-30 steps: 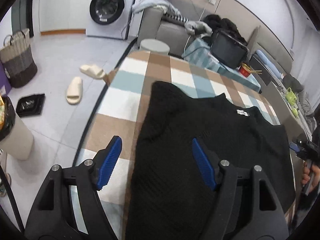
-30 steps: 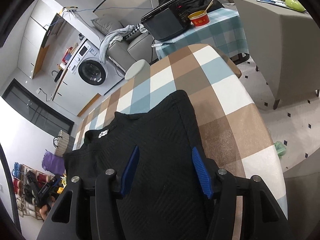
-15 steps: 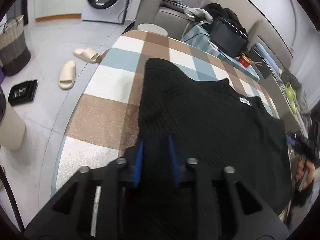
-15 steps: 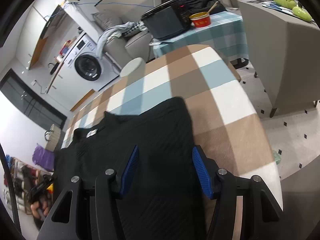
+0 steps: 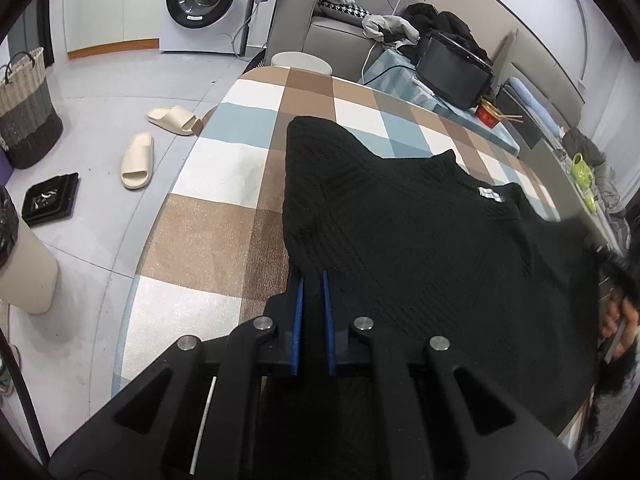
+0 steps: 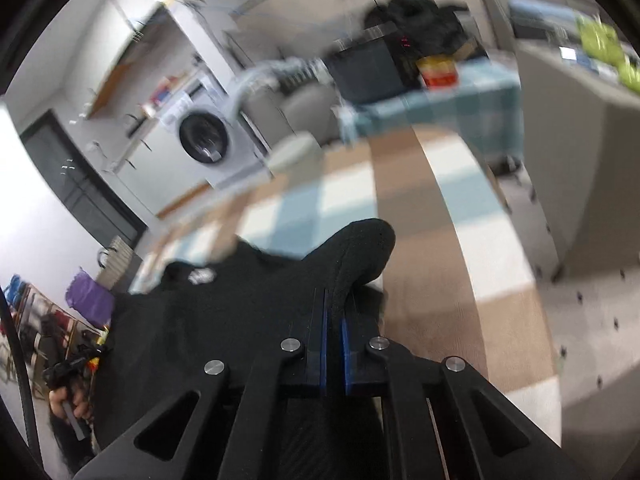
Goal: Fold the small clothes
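Checked cloth in brown, white and pale blue squares covers the table [image 5: 224, 216], the largest thing in both views, and on it lies the black knitted sweater [image 5: 420, 240], spread flat with its white neck label [image 5: 491, 194] facing up and one sleeve end reaching toward the far side of the table. Grey floor to the left of the table carries a white washing machine [image 5: 200, 0] against the wall, a woven basket [image 5: 24, 108] and a pair of cream slippers [image 5: 138, 160]. Nearer, the left gripper [image 5: 312, 280] has just been closing and now pinches the sweater's near left edge, its blue pads almost together with the knit between them. In the blurred right wrist view the right gripper [image 6: 335, 312] has just been closing too and nips a raised fold of the sweater [image 6: 240, 312] near the sleeve, which humps up just beyond the pads. A hand [image 5: 618, 324] on the far gripper shows at the left view's right edge.
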### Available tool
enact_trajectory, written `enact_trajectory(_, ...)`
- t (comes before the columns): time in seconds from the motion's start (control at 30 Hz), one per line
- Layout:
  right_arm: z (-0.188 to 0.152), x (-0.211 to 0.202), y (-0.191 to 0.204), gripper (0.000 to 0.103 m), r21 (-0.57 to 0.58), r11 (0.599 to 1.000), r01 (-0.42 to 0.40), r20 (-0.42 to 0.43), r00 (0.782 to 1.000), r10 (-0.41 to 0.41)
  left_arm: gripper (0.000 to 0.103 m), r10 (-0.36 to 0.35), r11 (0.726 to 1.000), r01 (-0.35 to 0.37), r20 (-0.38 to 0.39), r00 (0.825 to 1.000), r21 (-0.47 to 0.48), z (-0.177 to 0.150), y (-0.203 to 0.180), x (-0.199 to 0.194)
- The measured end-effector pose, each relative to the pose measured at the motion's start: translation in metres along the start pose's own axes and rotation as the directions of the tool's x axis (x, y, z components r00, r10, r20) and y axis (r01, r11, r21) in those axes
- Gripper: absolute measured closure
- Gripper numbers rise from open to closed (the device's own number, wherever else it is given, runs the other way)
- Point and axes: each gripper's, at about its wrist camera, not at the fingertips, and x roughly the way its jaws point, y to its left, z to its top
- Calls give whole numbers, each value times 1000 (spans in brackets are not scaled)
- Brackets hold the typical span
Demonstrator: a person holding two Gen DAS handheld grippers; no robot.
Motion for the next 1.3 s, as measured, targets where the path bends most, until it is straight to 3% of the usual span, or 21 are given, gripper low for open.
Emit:
enact_trajectory(0.13, 13, -8, -2, 98, 24, 998, 65, 72, 995, -67, 96, 8, 1000, -8, -6, 1000, -11, 1, 3, 1)
enact_trajectory(0.27, 10, 19, -8, 92, 60, 995, 83, -75, 994, -78, 94, 2, 999, -3, -19, 1000, -49, -1, 9, -2)
enact_trajectory(0.33, 4, 18, -7, 82, 62, 994, 91, -113, 990, -84, 77, 16, 999, -17, -15, 1000, -33, -6, 7, -12)
enact_trajectory(0.4, -7, 5, -5, 63, 62, 994, 88, -106, 991, -82, 60, 47, 998, -47, -11, 999, -32, -15, 6, -23)
enact_trajectory(0.47, -23, -11, -1, 55, 82, 994, 68, -107, 993, -59, 56, 49, 998, -49, 9, 999, -29, -26, 4, -36)
enact_trajectory(0.53, -43, -28, 5, 55, 74, 996, 53, -131, 990, -43, 53, 42, 999, -42, 9, 999, -21, -42, 1, -48)
enact_trajectory(0.67, -78, -61, 15, 53, 53, 999, -12, -131, 991, 19, 52, 3, 1000, -3, -9, 1000, -13, -78, -5, -67)
enact_trajectory(0.73, -94, -77, 18, 51, 46, 998, -30, -138, 990, 37, 52, 22, 1000, -22, -6, 1000, -2, -95, -8, -74)
enact_trajectory(0.87, -117, -94, 24, 48, 2, 1000, -12, -166, 986, 12, 52, 46, 998, -46, 1, 999, 45, -123, -18, -84)
enact_trajectory(1.0, -137, -100, 22, 48, -19, 1000, 11, -196, 981, -15, 53, 90, 991, -96, 66, 994, 92, -140, -28, -93)
enact_trajectory(1.07, -142, -105, 16, 48, -2, 1000, 18, -190, 982, -18, 55, 96, 990, -102, 62, 993, 100, -143, -28, -95)
enact_trajectory(1.2, -148, -111, 3, 48, 46, 999, 20, -189, 982, -11, 73, 58, 994, -62, 46, 997, 89, -146, -25, -98)
enact_trajectory(1.3, -153, -112, 3, 48, 58, 998, -6, -190, 982, 17, 74, 50, 994, -53, 40, 998, 91, -148, -24, -95)
